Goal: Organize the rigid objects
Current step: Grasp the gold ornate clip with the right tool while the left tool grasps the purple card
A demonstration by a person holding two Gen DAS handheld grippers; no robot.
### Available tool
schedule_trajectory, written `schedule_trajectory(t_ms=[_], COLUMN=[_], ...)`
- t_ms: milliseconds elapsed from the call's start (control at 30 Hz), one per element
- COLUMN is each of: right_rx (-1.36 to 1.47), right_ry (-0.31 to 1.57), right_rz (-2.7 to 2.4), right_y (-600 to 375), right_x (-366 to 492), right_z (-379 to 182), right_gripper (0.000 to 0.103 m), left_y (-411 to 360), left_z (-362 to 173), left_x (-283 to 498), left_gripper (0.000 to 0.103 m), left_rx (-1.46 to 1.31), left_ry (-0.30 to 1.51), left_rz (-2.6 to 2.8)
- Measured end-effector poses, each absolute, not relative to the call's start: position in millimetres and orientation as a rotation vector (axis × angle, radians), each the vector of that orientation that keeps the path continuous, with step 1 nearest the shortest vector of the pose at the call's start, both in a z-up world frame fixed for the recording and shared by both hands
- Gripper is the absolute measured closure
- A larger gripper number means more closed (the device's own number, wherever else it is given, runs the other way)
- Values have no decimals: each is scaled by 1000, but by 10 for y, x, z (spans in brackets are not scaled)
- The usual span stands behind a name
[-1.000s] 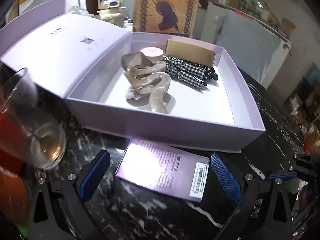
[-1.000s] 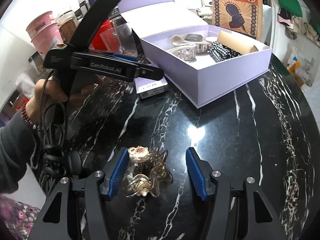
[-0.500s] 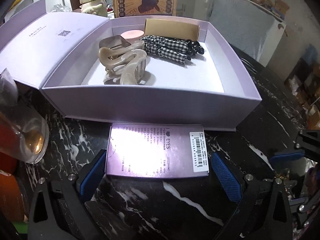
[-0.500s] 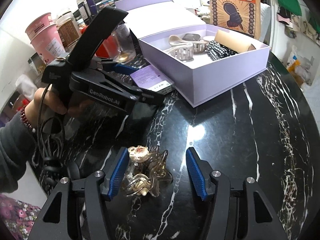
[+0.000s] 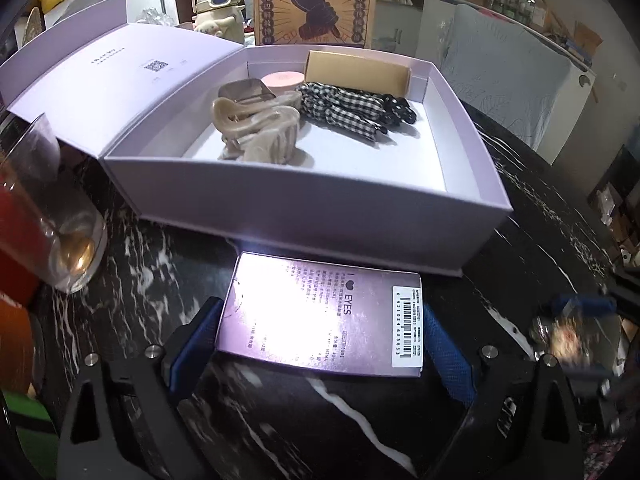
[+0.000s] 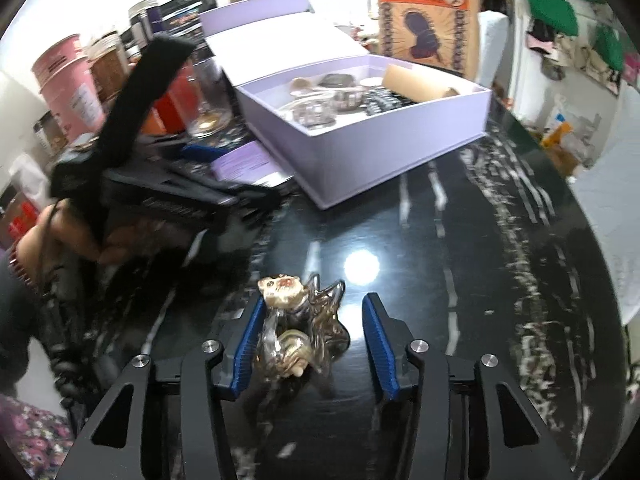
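Black stone with white veins makes the table top, and jars and cups crowd the shelf at the upper left of the right view.

A big purple box sits open in the middle of the left view. Hair clips and a check bow lie inside it.

Low in that view, the left tongs have a flat pink pack between them. Both blue pads sit right at its side edges and seem to pinch it. The far edge of the pack is just beside the box's front wall.

In the right view, the right tongs are set wide around a shiny clip on the table, low in the middle. One pad touches the clip. The other pad is well apart from it, so nothing is held there.

The pack looks thin and smooth. If the pinch is weak, it could slip out on the way up. It could also bump the box wall if it is not lifted high enough. The shiny clip is lumpy, so it may twist or pop away when the tongs close.
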State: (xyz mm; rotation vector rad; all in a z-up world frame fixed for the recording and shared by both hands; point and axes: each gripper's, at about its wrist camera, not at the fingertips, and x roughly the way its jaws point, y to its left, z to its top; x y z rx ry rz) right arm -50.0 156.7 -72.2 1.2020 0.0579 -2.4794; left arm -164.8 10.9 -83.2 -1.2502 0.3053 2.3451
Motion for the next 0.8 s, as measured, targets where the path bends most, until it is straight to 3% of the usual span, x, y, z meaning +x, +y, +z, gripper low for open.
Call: schedule_trajectory(t_ms=[433, 567, 800], right_rx=[1182, 1176, 1169], right_ry=[84, 100, 173], right_rz=[-2533, -2536, -2600], right_y=[1683, 1655, 1625], right_x=[-577, -555, -567], right_z=[-732, -738, -758], right_gripper=[55, 43, 45], left_y=[59, 71, 66], left_z=[-818, -826, -824], left_x=[-1348, -1340, -1288], left_gripper=[6, 3, 3], left_rx=[-1286, -1275, -1278], left_ry=[263, 256, 245], left_rz=[2407, 2420, 2438])
